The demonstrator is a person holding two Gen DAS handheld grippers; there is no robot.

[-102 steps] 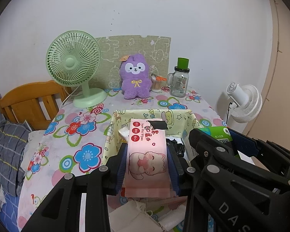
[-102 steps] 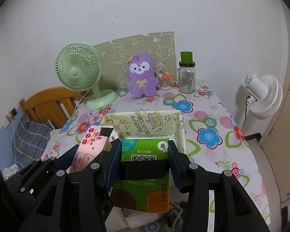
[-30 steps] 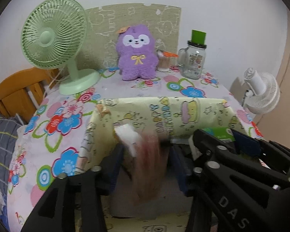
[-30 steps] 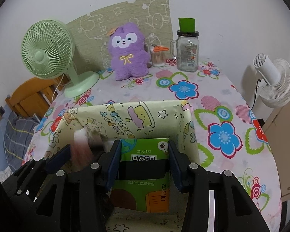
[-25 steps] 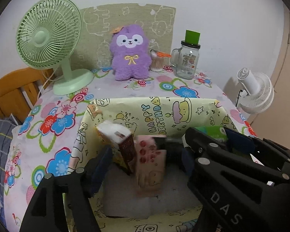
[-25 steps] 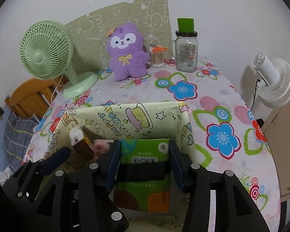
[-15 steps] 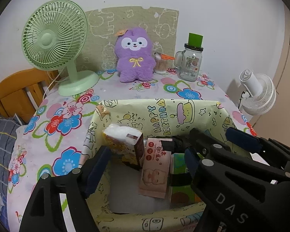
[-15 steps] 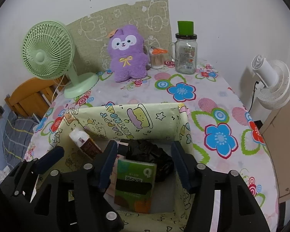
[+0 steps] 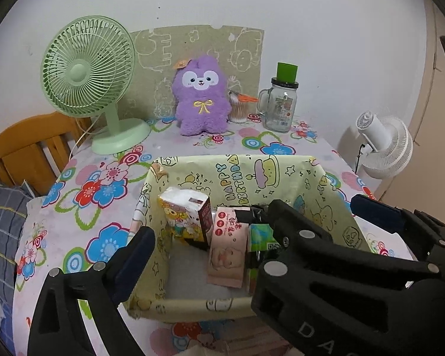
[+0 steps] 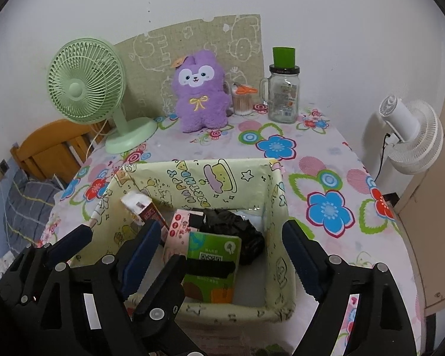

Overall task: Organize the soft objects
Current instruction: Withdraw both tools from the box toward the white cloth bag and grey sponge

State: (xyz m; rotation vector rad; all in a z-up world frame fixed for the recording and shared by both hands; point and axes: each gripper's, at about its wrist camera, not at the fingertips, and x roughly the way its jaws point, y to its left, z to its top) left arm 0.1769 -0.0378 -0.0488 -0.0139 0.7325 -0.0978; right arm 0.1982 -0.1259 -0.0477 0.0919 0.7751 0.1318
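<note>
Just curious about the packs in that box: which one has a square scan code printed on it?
The green pack, rightmost of the three: the pink pack and the cartoon-printed pack show none.

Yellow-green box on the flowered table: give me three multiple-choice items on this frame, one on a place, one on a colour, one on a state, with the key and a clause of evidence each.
1. Where does the pink tissue pack stand in the yellow-green box?
A. Between the cartoon-print pack and the green pack
B. Outside the box, by the fan
C. Under the plush toy

2. What colour is the plush toy at the back of the table?
A. White
B. Purple
C. Orange

3. How do the left hand-held gripper and the right hand-held gripper stand?
A. Both clamped on packs
B. Left clamped, right open
C. Both open, gripping nothing

Key:
1 A, the cartoon-print pack is on one side and the green pack on the other.
2 B, its fur is purple with a white face.
3 C, the jaws of both are opening, and the packs stand free in the box.
</note>
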